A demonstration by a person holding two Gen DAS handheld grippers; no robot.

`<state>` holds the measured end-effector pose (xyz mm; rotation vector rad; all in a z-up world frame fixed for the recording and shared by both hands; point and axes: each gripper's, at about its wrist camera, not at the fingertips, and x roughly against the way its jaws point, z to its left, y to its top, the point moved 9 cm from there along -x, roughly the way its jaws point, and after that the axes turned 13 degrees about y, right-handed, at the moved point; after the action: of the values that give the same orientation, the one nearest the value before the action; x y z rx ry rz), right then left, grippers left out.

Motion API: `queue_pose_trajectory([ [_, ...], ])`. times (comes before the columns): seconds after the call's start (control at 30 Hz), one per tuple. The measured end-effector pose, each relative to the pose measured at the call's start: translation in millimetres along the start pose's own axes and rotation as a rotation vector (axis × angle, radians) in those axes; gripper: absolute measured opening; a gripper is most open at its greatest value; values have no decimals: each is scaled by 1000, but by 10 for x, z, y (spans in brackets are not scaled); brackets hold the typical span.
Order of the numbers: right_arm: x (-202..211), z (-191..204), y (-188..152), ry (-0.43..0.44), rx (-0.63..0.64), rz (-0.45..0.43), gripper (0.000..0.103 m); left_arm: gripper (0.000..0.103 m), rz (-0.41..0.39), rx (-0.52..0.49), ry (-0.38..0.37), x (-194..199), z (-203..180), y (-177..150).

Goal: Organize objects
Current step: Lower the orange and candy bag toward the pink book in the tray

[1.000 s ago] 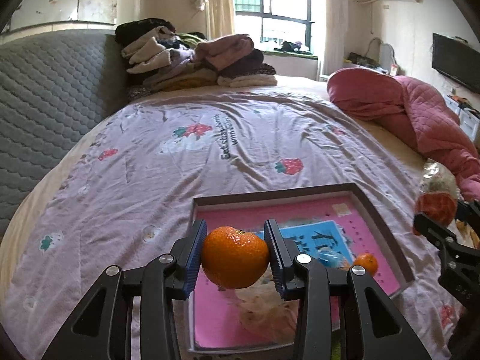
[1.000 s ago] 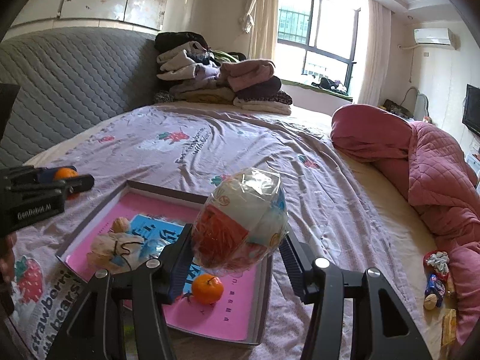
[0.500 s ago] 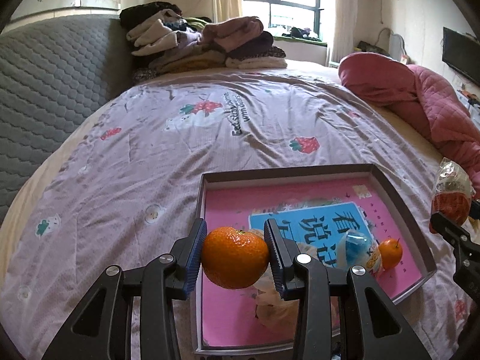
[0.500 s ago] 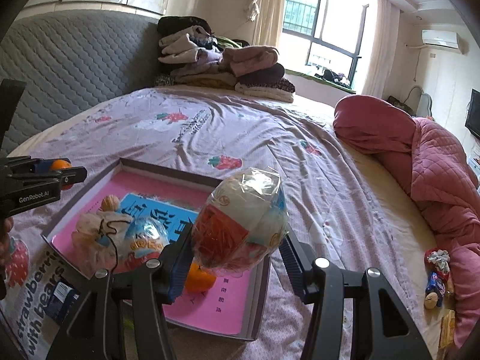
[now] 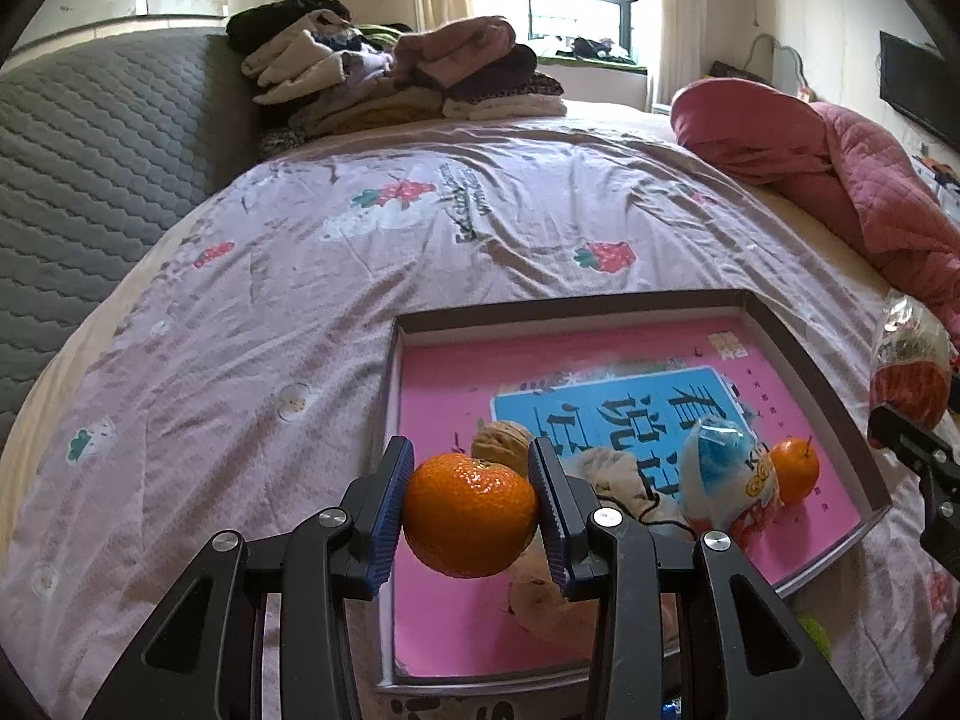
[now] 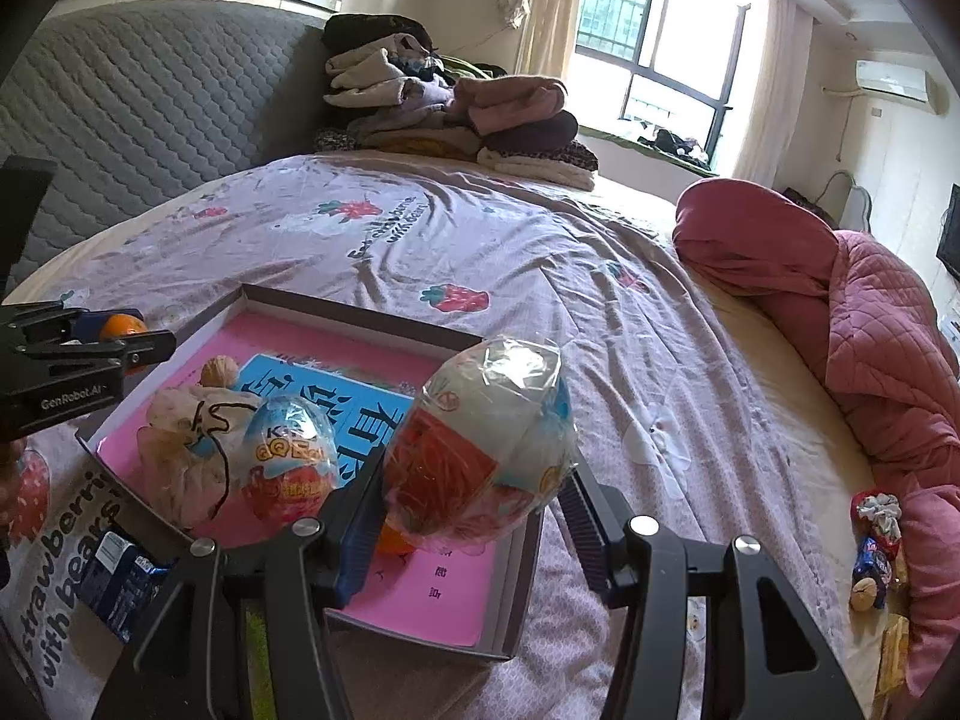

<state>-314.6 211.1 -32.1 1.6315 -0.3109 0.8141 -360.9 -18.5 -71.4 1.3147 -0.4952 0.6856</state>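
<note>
Hovering above a shallow tray (image 5: 798,354) on the bed, the left tongs (image 5: 471,501) grip a mandarin (image 5: 470,523) and the right tongs (image 6: 474,501) a wrapped egg-shaped packet (image 6: 480,450); each wants lowering onto bare pink floor before release.

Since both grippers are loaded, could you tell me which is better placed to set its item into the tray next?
Probably the left. The left gripper holds its tangerine directly over bare pink floor at the tray's near left side. The right gripper, holding the wrapped toy egg, hangs over the tray's crowded right end.
</note>
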Motion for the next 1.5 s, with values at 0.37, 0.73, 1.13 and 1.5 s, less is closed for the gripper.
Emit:
queue_pose_trajectory([
  [0.37,18,-14,-3,-5,-15,-2,55,40,15,-4,2,-22,-3,-74],
  [0.73,52,-18,-19,2,-9,-3,55,40,23,-1,-4,-25,9,-84],
  [1.13,-52,-29,-121,-7,18,48,55,40,44,-13,14,-142,17,-162],
  [1.5,-261,51,-341,18,34,139,55,40,69,-35,16,-241,-43,-266],
])
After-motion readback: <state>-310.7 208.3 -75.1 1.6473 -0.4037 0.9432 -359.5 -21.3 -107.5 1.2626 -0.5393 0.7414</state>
